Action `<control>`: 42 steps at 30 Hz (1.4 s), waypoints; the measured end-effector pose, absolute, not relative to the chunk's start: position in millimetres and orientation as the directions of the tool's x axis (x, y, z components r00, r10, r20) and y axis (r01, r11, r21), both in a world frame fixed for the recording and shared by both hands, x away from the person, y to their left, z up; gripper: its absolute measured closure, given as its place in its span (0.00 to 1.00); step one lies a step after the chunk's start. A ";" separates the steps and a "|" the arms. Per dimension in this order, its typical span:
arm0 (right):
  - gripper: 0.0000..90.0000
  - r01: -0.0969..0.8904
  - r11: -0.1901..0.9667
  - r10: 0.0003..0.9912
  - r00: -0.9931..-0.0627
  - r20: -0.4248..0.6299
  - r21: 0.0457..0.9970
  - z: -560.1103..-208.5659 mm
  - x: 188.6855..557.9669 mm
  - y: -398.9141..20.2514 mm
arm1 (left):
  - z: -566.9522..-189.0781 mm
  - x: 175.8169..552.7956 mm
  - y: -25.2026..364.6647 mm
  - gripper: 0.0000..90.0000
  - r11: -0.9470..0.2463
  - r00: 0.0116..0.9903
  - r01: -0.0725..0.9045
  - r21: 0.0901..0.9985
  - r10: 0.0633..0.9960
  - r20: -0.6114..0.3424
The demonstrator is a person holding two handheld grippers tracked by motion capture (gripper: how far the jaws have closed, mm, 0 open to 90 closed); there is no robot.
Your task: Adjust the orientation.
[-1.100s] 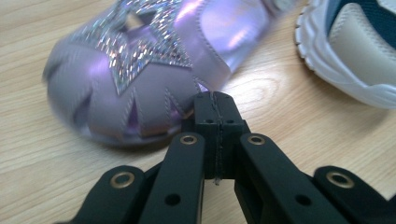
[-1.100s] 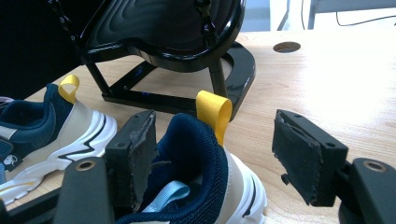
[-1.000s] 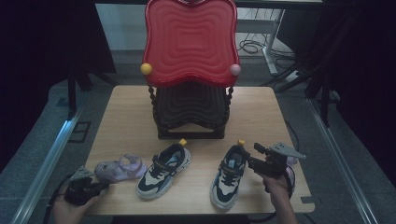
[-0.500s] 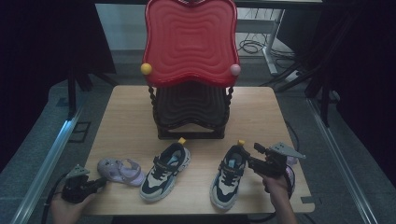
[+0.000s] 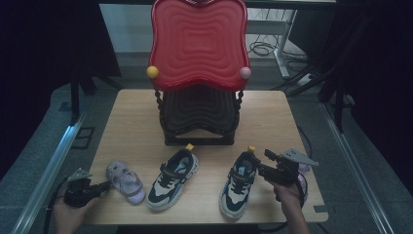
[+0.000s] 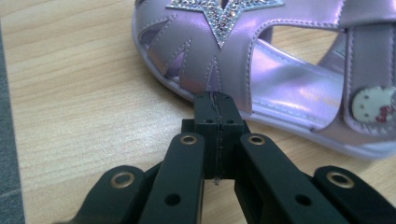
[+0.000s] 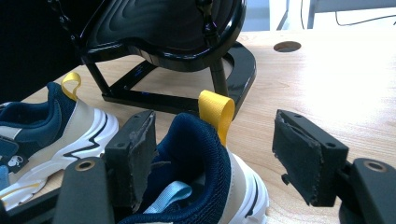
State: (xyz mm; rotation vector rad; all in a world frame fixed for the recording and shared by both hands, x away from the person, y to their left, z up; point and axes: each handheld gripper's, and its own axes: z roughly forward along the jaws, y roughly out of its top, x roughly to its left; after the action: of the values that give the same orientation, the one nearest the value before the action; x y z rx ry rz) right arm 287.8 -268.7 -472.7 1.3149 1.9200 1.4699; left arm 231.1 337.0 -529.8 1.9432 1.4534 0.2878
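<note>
The purple sandal (image 6: 280, 84) lies flat near the front left edge of the wooden table (image 5: 136, 122). It is shiny, with a sparkly star on top and a little cat face on its strap. The left gripper (image 6: 218, 105) is right in front of it. Its two black jaws are pressed tight together with nothing between them, and their tip sits just at the edge of the sandal's sole. I cannot tell if the tip really touches the sole. From the high view, the left gripper (image 5: 83, 189) is at the table's front left corner, held in a hand (image 5: 68, 217), and the sandal (image 5: 125, 180) is just to its right.

Next along the front is a blue and cream sneaker (image 5: 173, 178) with a yellow loop at its heel. It lies apart from the sandal, with its toe pointing toward the person.

Farther right is the second blue and cream sneaker (image 5: 238, 184). The right gripper (image 7: 215, 158) is at its heel. Its jaws stand wide apart. The heel of this sneaker (image 7: 196, 158) and its yellow loop (image 7: 215, 112) sit between the jaws, close to one jaw, and the pads do not squeeze it. From the high view, the right gripper (image 5: 265, 168) is held in a hand (image 5: 287, 192) at the front right of the table.

Behind the shoes, in the middle of the table, stands a black rack (image 5: 198, 117). It has a big red wavy top (image 5: 197, 44), with a yellow ball (image 5: 152, 72) on one side and a pink ball (image 5: 245, 72) on the other.
</note>
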 end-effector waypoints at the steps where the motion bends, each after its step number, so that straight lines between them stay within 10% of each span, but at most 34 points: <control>1: 0.35 0.439 0.012 0.844 -0.486 0.227 0.899 -472.7 287.7 -268.7 | -529.8 232.1 337.4 1.00 -0.140 0.350 0.760 0.635 0.911 -0.217; 42: 0.35 0.446 -0.003 0.852 -0.467 0.235 0.895 -474.0 287.3 -272.2 | -520.2 272.1 351.9 1.00 -0.117 0.370 0.750 0.651 0.890 -0.266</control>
State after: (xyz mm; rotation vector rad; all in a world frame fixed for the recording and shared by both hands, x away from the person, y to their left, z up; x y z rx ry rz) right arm 287.3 -272.2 -474.0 1.3400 1.9031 1.4643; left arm 272.1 351.9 -520.2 1.9032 1.4202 0.2442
